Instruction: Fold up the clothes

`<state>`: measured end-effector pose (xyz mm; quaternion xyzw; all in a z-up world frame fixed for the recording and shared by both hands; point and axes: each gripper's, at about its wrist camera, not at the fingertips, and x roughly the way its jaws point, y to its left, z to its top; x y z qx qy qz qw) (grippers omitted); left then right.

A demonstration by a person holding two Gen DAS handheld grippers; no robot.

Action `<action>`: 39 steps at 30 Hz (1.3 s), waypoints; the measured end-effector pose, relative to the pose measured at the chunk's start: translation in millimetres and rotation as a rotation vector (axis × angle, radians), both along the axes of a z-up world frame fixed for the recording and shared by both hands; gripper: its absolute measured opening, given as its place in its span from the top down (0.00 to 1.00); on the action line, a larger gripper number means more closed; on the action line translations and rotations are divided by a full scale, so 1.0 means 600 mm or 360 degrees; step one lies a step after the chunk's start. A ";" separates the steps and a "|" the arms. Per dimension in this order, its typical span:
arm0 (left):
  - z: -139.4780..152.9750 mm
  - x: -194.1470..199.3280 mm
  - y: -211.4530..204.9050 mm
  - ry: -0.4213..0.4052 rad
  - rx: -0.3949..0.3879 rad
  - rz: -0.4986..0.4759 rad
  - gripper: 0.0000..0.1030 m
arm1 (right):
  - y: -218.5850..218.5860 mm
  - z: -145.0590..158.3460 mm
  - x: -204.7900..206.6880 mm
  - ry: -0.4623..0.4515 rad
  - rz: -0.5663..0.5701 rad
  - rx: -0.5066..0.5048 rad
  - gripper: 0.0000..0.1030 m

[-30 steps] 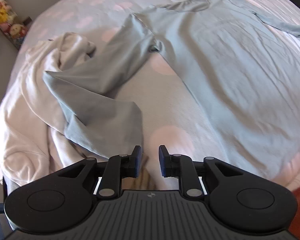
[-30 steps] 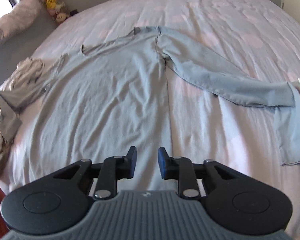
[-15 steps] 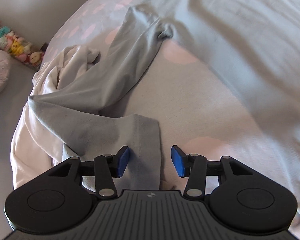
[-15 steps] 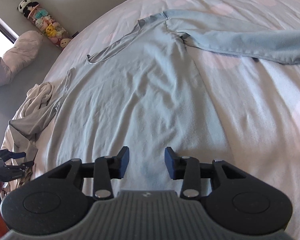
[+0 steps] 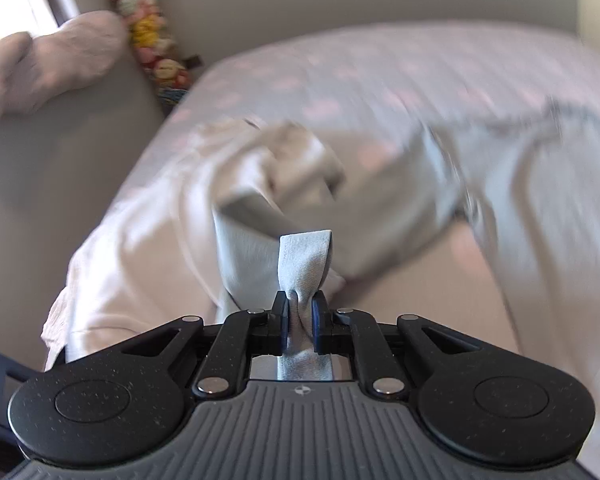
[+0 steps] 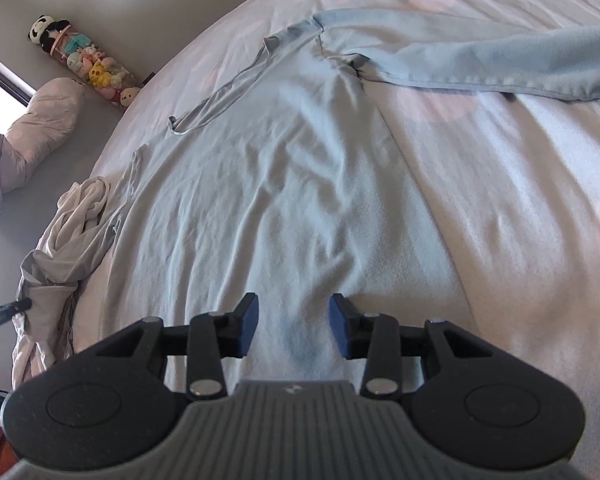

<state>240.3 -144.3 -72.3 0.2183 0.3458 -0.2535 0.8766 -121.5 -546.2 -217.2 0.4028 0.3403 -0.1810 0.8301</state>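
A light blue long-sleeved shirt (image 6: 284, 184) lies spread flat on the bed, neck toward the far left. My left gripper (image 5: 300, 314) is shut on the cuff of the shirt's left sleeve (image 5: 306, 264) and holds it lifted off the bed; that view is blurred. In the right wrist view the left gripper (image 6: 4, 310) shows at the left edge. My right gripper (image 6: 293, 330) is open, low over the shirt's lower body, with cloth between and under its fingers. The right sleeve (image 6: 480, 64) lies stretched to the right.
A crumpled cream garment (image 6: 64, 232) lies at the bed's left edge, under the held sleeve; it also shows in the left wrist view (image 5: 160, 240). A pink pillow (image 6: 32, 136) and a tube of plush toys (image 6: 88, 64) stand by the wall. The bedsheet (image 6: 520, 200) is pink-spotted.
My left gripper dropped to the sleeve cuff, shut on it and lifted it, swinging the view left. My right gripper opened wider and moved down closer to the shirt's body.
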 end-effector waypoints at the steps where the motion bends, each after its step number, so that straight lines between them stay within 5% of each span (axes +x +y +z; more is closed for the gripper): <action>1: 0.026 0.010 0.013 -0.0010 -0.0064 0.0043 0.91 | 0.001 0.000 0.000 0.0003 0.0003 -0.0005 0.59; 6: 0.132 0.054 0.077 -0.0042 -0.0281 0.0231 0.92 | 0.002 0.003 -0.004 0.0001 0.0008 -0.0013 0.59; 10: 0.160 0.079 0.112 0.0028 -0.0362 0.0235 0.92 | 0.000 0.001 -0.008 0.0000 0.0003 -0.0006 0.59; 16: 0.083 0.060 0.116 0.0283 -0.0224 0.0123 0.91 | 0.001 0.001 -0.009 0.0008 -0.0002 0.0006 0.59; 23: -0.032 0.017 0.156 0.0515 -0.0331 0.0245 0.90 | 0.001 0.002 -0.012 0.0004 -0.0015 0.0021 0.59; 31: -0.072 0.000 0.250 0.0554 -0.0572 0.0593 0.86 | 0.000 0.001 -0.005 0.0018 -0.0009 0.0015 0.59; 39: -0.075 0.007 0.255 0.0506 -0.0658 0.0635 0.73 | 0.000 0.002 -0.002 0.0026 -0.0004 0.0006 0.58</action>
